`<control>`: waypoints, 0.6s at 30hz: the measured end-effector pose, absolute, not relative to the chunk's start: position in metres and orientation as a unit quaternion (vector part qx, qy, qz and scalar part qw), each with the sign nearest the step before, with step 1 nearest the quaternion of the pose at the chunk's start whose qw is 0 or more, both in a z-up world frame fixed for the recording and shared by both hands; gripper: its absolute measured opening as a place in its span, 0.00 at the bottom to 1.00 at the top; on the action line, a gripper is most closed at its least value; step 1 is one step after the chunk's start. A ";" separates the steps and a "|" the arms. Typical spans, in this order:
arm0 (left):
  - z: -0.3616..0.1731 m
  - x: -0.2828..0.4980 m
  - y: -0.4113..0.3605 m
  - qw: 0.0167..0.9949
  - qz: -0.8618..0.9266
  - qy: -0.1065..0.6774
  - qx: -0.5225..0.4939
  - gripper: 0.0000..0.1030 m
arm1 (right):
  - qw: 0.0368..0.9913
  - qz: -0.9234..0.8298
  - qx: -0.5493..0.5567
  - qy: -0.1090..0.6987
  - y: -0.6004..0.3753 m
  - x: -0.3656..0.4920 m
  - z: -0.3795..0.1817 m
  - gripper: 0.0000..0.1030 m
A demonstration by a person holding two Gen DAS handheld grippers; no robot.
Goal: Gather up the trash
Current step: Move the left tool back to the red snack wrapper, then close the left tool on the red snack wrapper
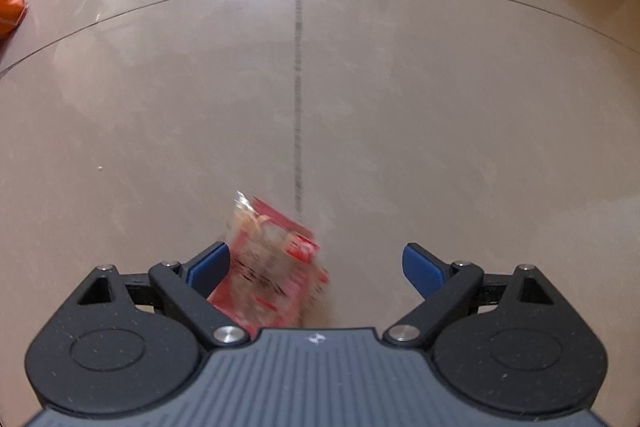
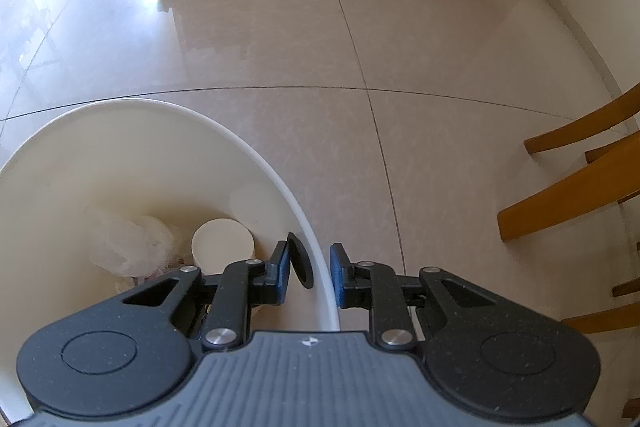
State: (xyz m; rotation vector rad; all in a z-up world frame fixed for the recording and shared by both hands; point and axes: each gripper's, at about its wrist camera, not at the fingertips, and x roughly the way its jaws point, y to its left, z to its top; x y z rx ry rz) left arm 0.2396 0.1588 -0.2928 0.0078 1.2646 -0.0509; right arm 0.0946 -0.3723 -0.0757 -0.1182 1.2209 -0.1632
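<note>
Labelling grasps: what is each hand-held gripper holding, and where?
Right hand-held gripper: clamped on the white bucket at its rim. Left hand-held gripper: open, holding nothing; the red wrapper lies between its fingers.

The left gripper [image 1: 316,267] hangs wide open over the floor [image 1: 400,107], a blurred red wrapper [image 1: 272,267] beside its left finger.

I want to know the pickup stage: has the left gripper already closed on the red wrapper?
No: the left gripper stands wide open over the red wrapper, its right pad well clear.
</note>
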 end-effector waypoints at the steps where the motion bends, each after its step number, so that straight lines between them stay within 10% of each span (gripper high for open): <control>1: -0.293 0.242 0.162 0.810 -0.016 0.586 0.002 0.90 | 0.814 -0.077 -0.056 0.573 -0.372 0.095 -0.076 0.24; 18: -0.317 0.232 0.168 0.779 -0.041 0.626 0.001 0.92 | 0.814 -0.080 -0.057 0.572 -0.369 0.095 -0.077 0.25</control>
